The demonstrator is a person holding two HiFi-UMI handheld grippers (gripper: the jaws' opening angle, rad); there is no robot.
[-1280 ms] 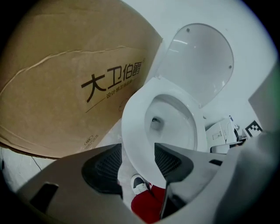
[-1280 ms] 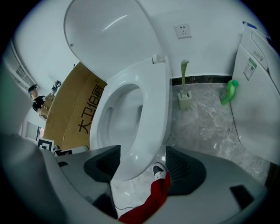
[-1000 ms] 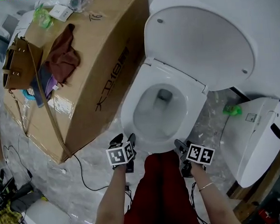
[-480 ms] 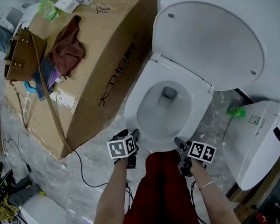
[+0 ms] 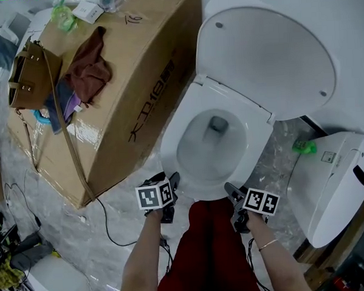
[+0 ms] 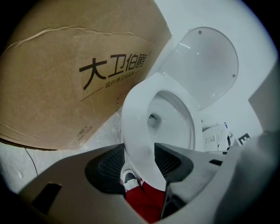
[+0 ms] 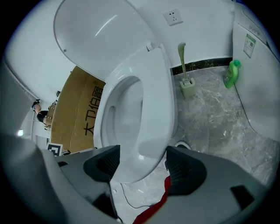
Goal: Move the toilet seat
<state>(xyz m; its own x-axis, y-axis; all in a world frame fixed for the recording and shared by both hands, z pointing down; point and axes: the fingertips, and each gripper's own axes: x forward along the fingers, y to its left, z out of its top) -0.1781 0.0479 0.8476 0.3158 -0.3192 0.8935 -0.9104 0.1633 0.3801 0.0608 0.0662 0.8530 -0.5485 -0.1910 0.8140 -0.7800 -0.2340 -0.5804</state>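
Note:
A white toilet stands with its lid point(image 5: 269, 58) raised and its seat point(image 5: 173, 142) down on the bowl. In the head view both grippers are at the bowl's front edge. My left gripper point(image 5: 167, 180) is by the front left of the rim and my right gripper point(image 5: 233, 191) by the front right. In the left gripper view the seat's front rim point(image 6: 135, 113) runs between the wide jaws of the left gripper point(image 6: 140, 164), with a gap showing beside it. In the right gripper view the seat point(image 7: 153, 109) shows between the spread jaws of the right gripper point(image 7: 142, 164), apart from both pads.
A big cardboard box point(image 5: 136, 83) lies close on the toilet's left, with a brown bag point(image 5: 23, 80) and clothes point(image 5: 86, 68) on top. A second white fixture point(image 5: 330, 183), a green bottle point(image 5: 302, 145) and a toilet brush point(image 7: 186, 83) are on the right. A cable point(image 5: 113, 230) crosses the floor.
The head view has shifted a little. Both grippers stay at the front of the bowl with jaws as wide as before.

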